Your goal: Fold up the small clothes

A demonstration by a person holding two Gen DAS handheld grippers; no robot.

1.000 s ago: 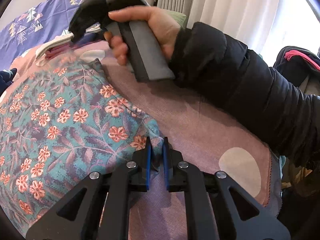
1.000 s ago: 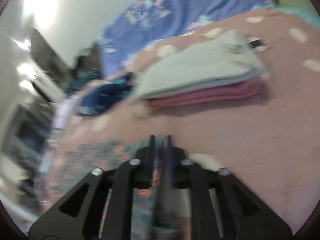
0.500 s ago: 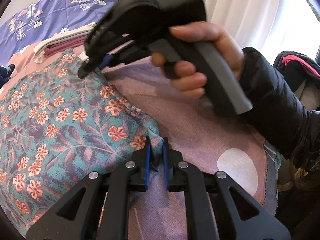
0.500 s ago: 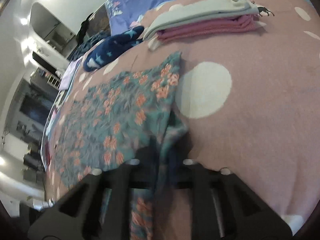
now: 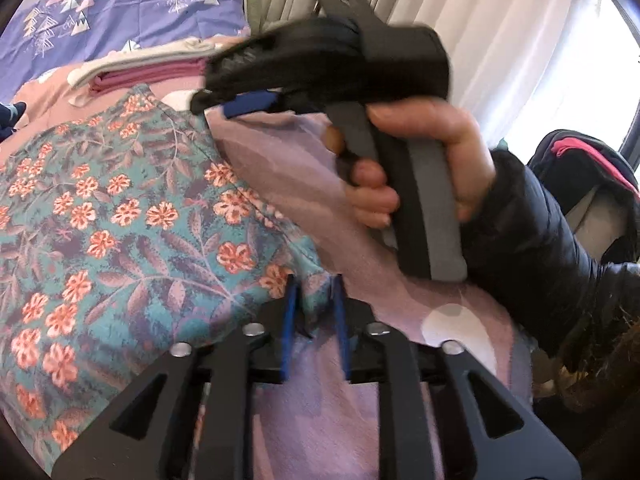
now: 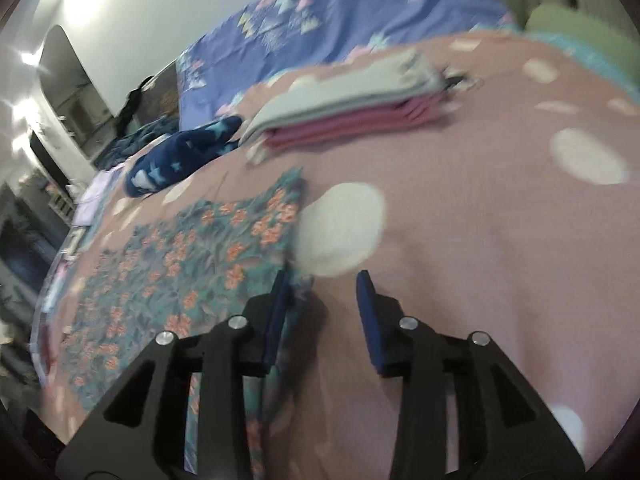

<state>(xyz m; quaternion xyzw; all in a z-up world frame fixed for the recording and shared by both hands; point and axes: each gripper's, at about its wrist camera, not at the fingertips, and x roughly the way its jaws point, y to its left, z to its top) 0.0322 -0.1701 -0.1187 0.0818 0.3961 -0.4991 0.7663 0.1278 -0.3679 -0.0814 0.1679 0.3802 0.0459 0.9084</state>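
The floral garment (image 5: 120, 216) lay spread flat on the pink dotted bedspread (image 6: 500, 240), its near corner just released, so this fold looked barely begun; I judged most of the folding on it was left. Beyond the floral garment, a stack of folded clothes (image 6: 344, 116), grey over pink, sat finished on the bedspread, which suggested at least two pieces were done.

The left tongs (image 5: 314, 312) had just been opening and stood narrowly apart at the garment's near corner, the cloth's edge between the pads but not pinched, as far as I could tell. The right tongs (image 6: 322, 312) had also just been opening; they stood somewhat wider at the garment's right edge, one pad over the cloth, nothing gripped.

Left of the garment's far end lay a navy star-print item (image 6: 180, 156), probably waiting its turn. A purple patterned sheet (image 6: 320, 28) covered the bed beyond the stack. The person's right hand (image 5: 420, 160) and dark sleeve (image 5: 552, 240) hung over the garment's right side; nothing else blocked the fold.
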